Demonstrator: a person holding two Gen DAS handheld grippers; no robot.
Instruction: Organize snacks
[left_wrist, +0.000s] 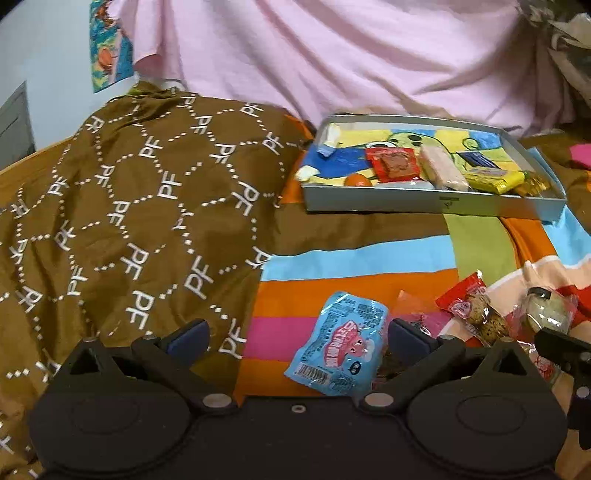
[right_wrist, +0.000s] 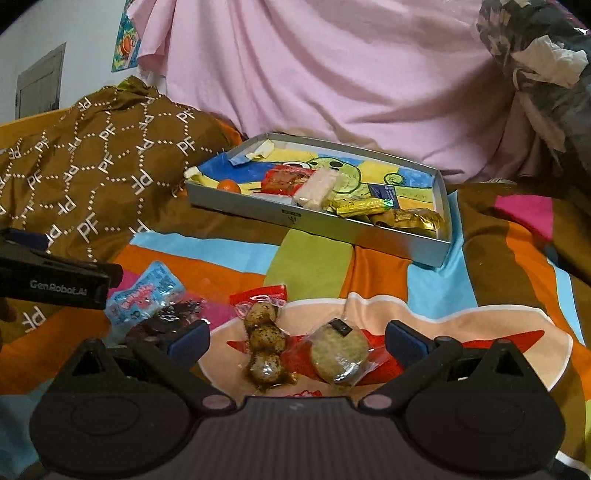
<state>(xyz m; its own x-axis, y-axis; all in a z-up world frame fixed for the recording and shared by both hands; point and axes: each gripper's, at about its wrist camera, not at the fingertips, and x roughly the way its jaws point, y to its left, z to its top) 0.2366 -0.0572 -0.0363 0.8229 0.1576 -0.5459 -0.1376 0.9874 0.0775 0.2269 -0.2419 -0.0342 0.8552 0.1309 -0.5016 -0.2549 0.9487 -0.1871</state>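
So both grippers are wide open and holding nothing. The left gripper (left_wrist: 297, 338) hangs over the blue packet (left_wrist: 338, 345), which lies flat on the striped cloth (left_wrist: 351, 266) near its right finger. The right gripper (right_wrist: 297, 338) has the egg pack (right_wrist: 264, 341) and the cookie (right_wrist: 338, 350) side by side between its jaws, near edge of the scene. The grey tray (right_wrist: 369, 236) sits further back, already loaded with a red packet (right_wrist: 284, 179), a pale bar (right_wrist: 317, 190), a yellow bar (right_wrist: 360, 206) and a small orange (right_wrist: 229, 185).

Handling-wise, everything here looks light and crinkly. The blue packet is a puffed foil pouch, so I'd pinch it across the flat sealed edge or the narrow middle, since the film will be slippery and the belly just squishes. The egg pack is lumpy and soft in clear wrap, probably a bit wet inside, hard to say from here; grab it round the middle egg, gently. The cookie is the fragile one: stiff but likely to crack, so take it by the loose wrapper edge, not across the disc. There's also something dark under the blue packet that I can't make out.
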